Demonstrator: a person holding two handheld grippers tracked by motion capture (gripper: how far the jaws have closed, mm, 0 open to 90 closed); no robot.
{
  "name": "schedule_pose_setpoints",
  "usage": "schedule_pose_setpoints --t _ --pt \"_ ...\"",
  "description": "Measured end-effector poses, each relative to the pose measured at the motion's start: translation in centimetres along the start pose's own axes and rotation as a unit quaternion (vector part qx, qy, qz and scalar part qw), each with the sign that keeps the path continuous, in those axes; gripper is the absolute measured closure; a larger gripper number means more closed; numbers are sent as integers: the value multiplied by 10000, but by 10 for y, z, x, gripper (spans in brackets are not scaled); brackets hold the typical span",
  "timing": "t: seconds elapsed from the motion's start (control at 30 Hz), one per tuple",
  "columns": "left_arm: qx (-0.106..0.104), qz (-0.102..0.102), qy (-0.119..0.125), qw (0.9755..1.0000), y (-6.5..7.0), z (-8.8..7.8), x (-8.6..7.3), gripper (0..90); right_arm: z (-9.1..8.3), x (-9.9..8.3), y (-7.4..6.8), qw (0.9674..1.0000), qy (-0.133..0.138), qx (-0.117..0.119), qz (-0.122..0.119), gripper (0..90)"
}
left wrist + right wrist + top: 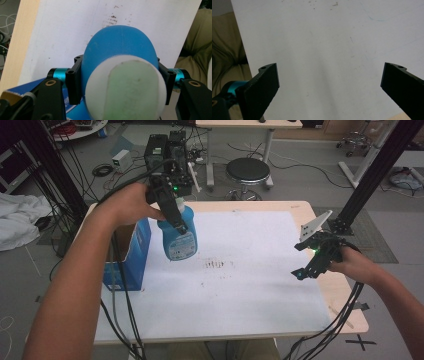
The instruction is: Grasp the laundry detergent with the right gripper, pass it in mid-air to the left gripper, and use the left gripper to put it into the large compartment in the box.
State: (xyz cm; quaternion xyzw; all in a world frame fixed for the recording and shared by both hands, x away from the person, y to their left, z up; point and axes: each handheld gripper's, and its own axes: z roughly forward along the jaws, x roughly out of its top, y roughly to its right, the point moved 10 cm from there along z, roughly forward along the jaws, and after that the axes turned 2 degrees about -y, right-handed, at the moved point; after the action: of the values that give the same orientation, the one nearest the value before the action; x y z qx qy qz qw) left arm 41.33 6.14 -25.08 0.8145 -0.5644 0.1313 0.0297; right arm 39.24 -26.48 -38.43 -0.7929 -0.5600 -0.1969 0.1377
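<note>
Cables, a black stool (247,172) and equipment crowded the grey floor beyond the far edge of the wooden table (300,209), whose top was mostly covered by a white mat (240,290) with a few dark specks near its middle. From the high view, my left gripper (172,215) was clenched around a blue bottle (179,237), holding it in the air over the mat's far left part, just right of a blue box (131,265) standing at the left edge. My right gripper (312,257) hovered above the right edge of the mat, well apart from the bottle. Through the left gripper view, my black jaws pressed both sides of the bottle, its white cap end nearest the camera. Through the right gripper view, my jaws stood wide and released, with bare mat between them.
</note>
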Motion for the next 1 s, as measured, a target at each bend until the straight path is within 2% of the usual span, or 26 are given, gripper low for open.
schedule_pose_setpoints --t 0.17,0.27,0.43,0.73,0.83,0.9,1.0 --pt "54 -120 50 9999 -6 -25 -10 379 -2 -2 1 10000 22 45 -77 9" --pt "72 -175 97 9998 -8 -33 -15 380 -3 -2 0 9999 51 58 -86 8" --pt "140 -274 189 9993 -16 -53 -32 380 -4 -1 -1 9999 77 109 -103 9" --pt "216 -502 248 9982 -29 -74 -59 380 -4 0 0 9999 64 109 -97 9" --pt "248 -617 270 9974 -37 -83 -73 380 -3 1 2 9999 60 115 -46 9" --pt "270 -648 283 9971 -39 -85 -76 380 -3 1 2 9999 57 114 -28 9" --pt "338 -688 348 9965 -45 -92 -88 380 -2 1 6 10000 32 25 52 9"
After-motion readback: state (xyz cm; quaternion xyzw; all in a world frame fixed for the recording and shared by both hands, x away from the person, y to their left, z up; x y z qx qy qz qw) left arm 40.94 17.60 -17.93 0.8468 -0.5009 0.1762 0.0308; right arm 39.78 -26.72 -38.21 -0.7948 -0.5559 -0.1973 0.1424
